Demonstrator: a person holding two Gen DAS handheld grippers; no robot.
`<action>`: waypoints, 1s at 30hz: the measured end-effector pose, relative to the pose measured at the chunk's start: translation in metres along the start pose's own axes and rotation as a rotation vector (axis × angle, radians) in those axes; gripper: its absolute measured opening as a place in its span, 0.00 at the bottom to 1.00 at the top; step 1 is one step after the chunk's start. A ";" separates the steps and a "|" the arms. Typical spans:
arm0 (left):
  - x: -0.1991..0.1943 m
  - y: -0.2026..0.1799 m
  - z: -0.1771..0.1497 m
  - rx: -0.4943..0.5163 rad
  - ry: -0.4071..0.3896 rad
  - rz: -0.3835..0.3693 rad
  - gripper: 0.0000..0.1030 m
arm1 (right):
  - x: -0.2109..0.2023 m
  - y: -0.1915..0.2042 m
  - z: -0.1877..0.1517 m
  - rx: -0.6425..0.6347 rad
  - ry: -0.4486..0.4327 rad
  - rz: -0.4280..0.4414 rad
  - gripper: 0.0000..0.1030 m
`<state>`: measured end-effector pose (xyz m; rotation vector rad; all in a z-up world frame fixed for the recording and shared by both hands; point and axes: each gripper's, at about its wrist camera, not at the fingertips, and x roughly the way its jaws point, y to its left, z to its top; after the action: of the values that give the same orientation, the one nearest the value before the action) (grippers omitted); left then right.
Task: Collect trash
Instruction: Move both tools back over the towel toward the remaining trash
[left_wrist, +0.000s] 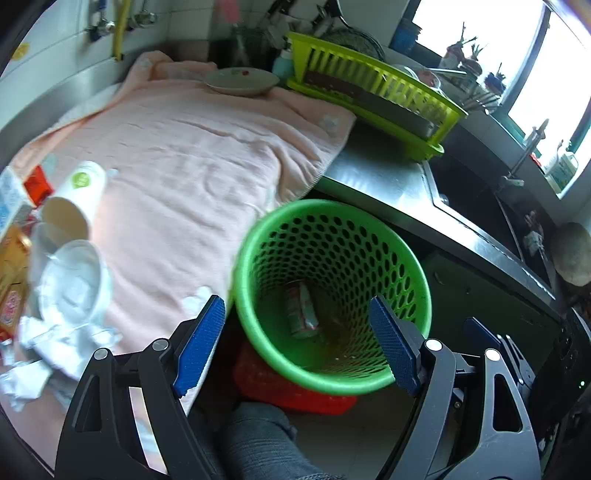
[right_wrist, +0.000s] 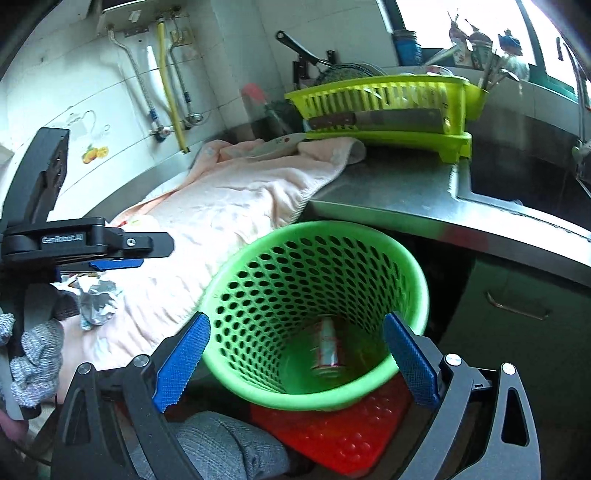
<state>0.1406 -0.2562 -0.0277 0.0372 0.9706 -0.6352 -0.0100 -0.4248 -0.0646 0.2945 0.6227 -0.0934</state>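
From the left wrist view, the left gripper (left_wrist: 297, 343) hangs with its jaws apart and nothing between them, aimed down into the green perforated bin (left_wrist: 332, 295), whose rim sits right ahead between the fingertips; one carton (left_wrist: 301, 310) already lies at the bottom. The remaining rubbish, the paper cups (left_wrist: 74, 206) and crumpled paper (left_wrist: 33, 354), lies on the pink towel (left_wrist: 192, 155), well off to that gripper's left side. The next pick, I'd judge, goes best by swinging left, closing on one light piece at a time, pinching a cup by its wall near the rim so it does not roll. From the right wrist view, the right gripper (right_wrist: 297, 358) also stands open and empty just above the bin's near rim, the carton below and ahead of it. A foil wad (right_wrist: 98, 299) lies on the towel to its left, beneath the other gripper's body.
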 end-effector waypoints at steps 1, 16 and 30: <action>-0.009 0.005 -0.001 -0.002 -0.013 0.013 0.77 | 0.001 0.004 0.002 -0.009 -0.002 0.007 0.89; -0.120 0.104 -0.026 -0.132 -0.164 0.175 0.79 | 0.017 0.120 0.019 -0.253 0.009 0.228 0.90; -0.172 0.204 -0.057 -0.262 -0.212 0.317 0.79 | 0.052 0.236 0.018 -0.543 0.052 0.369 0.90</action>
<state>0.1350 0.0117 0.0228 -0.1048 0.8130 -0.2125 0.0826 -0.2050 -0.0240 -0.1186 0.6128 0.4344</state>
